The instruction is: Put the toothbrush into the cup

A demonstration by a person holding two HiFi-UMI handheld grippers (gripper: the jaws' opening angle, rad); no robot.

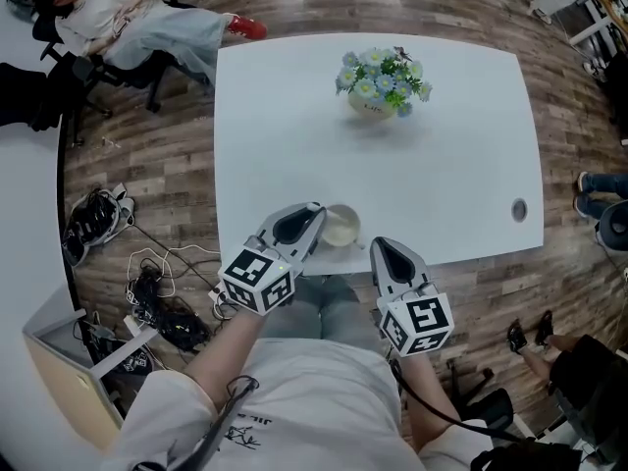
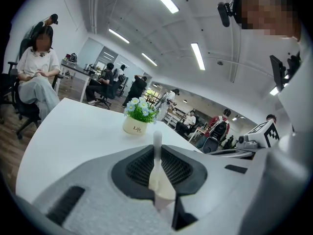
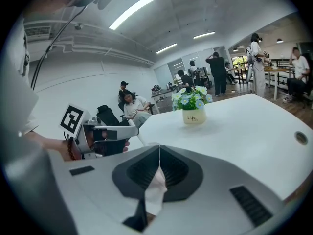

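A white table [image 1: 471, 165] in an open office bears a flower pot [image 1: 378, 101] at upper centre and a cup [image 1: 341, 228] by its lower edge. The left gripper [image 1: 316, 210], just left of the cup, is clamped on the toothbrush [image 2: 157, 141], which juts past its tips. The right gripper [image 1: 377, 247], lower right of the cup, is closed on nothing

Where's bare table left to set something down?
The table is bare left of the flower pot, right of it out to the round grommet, and across the middle between pot and cup. Crowded only at the near edge: cup, left gripper and right gripper close together.
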